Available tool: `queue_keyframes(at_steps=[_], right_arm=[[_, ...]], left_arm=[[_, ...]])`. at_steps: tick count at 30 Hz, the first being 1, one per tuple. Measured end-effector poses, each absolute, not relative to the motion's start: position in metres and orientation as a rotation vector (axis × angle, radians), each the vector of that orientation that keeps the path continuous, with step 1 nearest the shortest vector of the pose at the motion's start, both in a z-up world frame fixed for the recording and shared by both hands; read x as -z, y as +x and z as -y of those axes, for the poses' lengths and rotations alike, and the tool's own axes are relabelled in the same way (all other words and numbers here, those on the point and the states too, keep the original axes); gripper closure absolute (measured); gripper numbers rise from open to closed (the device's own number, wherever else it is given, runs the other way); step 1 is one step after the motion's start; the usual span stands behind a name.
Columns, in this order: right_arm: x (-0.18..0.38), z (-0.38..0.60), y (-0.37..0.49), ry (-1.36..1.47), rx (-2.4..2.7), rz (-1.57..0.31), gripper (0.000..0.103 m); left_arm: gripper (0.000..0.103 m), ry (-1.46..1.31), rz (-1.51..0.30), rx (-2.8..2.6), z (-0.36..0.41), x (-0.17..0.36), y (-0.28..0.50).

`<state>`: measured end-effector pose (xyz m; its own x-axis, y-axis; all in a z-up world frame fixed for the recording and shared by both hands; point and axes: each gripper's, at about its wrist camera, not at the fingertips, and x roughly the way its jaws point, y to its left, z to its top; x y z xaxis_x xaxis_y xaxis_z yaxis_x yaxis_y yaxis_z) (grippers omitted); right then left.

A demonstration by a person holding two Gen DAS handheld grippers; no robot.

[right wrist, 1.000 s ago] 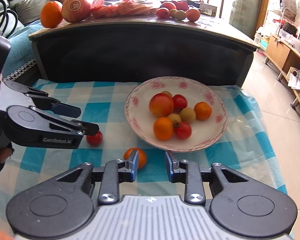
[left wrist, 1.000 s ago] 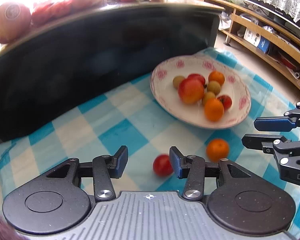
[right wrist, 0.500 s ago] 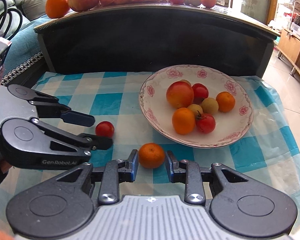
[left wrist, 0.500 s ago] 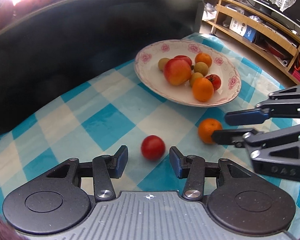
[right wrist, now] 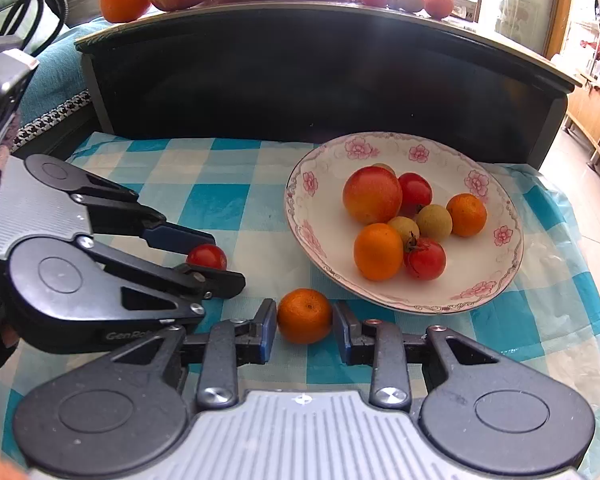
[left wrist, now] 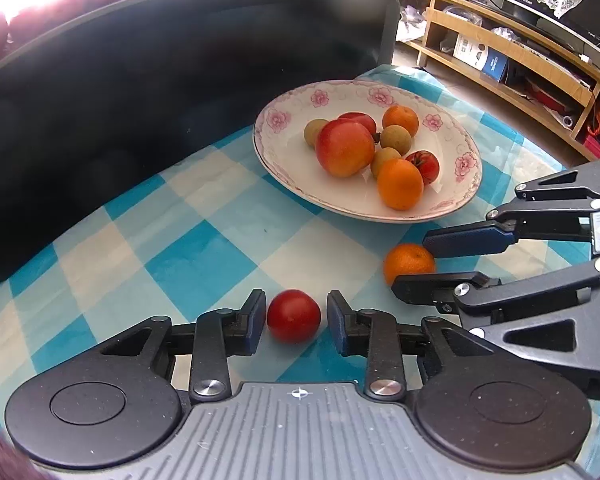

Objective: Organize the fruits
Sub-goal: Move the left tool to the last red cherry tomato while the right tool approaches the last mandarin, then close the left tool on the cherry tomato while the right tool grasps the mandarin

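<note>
Red cherry tomato (left wrist: 293, 315) sat between the spread fingers of the left gripper (left wrist: 296, 318) on the checked tablecloth (left wrist: 196, 264). Beside it, the right gripper (right wrist: 305, 318) bracketed a mandarin (right wrist: 305, 315), open too, near the floral plate (right wrist: 496, 276).

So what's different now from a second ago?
Both grippers moved forward: the left gripper now brackets the red tomato, the right gripper the loose orange. Jaws open, neither fruit gripped yet. The plate and its fruit stayed put.
</note>
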<state>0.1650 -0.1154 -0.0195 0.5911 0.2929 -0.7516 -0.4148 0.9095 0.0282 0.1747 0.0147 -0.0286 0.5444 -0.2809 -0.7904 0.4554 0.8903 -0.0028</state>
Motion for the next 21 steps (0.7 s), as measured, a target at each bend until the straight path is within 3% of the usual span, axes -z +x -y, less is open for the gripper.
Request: queue_keyframes(at_steps=[12, 16, 21], right_arm=[[0.030, 0.116, 0.168, -0.146, -0.411, -0.878, 0.067], [0.027, 0.117, 0.166, -0.138, -0.410, -0.877, 0.068], [0.016, 0.123, 0.158, -0.124, -0.402, -0.850, 0.068]], left_arm=[[0.060, 0.215, -0.878, 0.422, -0.015, 0.029, 0.170], [0.068, 0.214, -0.885, 0.420, -0.014, 0.027, 0.168], [0.068, 0.205, -0.882, 0.427, -0.013, 0.021, 0.163]])
